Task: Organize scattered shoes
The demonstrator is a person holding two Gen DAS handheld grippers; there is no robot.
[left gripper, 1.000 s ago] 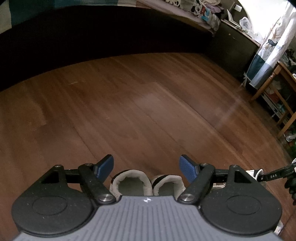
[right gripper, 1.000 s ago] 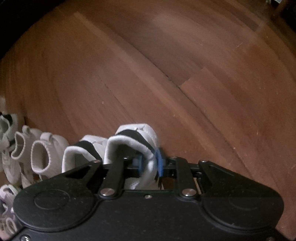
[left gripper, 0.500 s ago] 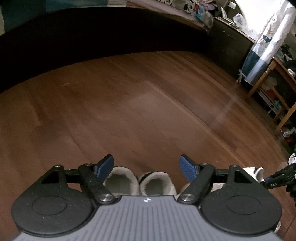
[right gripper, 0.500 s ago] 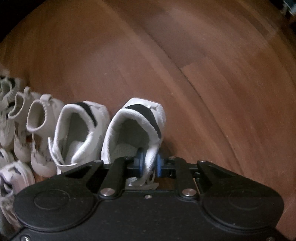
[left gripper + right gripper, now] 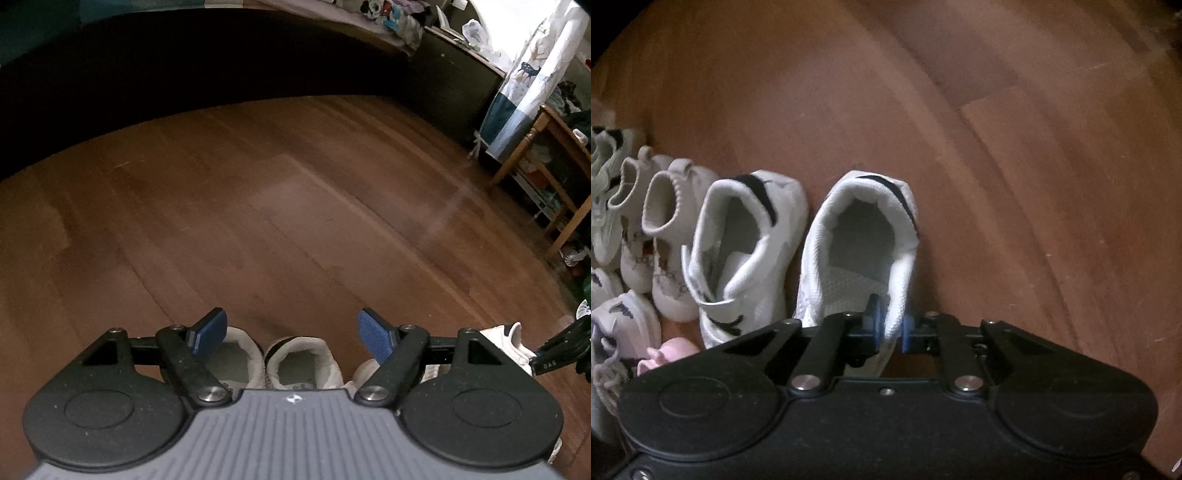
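In the right wrist view a white shoe with a black stripe (image 5: 864, 229) stands at the right end of a row of shoes on the wooden floor. My right gripper (image 5: 889, 325) points down over it. Its jaws are closing, and the blue pads pinch the right side wall of the shoe's collar. The matching white shoe (image 5: 750, 236) sits just left of it, then a beige sock-like pair (image 5: 665, 206). In the left wrist view my left gripper (image 5: 291, 328) hangs open above two pale shoe openings (image 5: 299, 358), touching nothing.
A dark bed base (image 5: 184, 66) runs along the far side of the floor. A wooden table (image 5: 546, 147) and a curtain (image 5: 535, 74) stand at the right. A grey laced sneaker (image 5: 620, 321) and a pink item (image 5: 670, 350) lie in front of the row.
The right gripper has tipped downward with the white shoe, which now stands beside its mate, and more of the row shows. The left gripper has barely moved and stays open.
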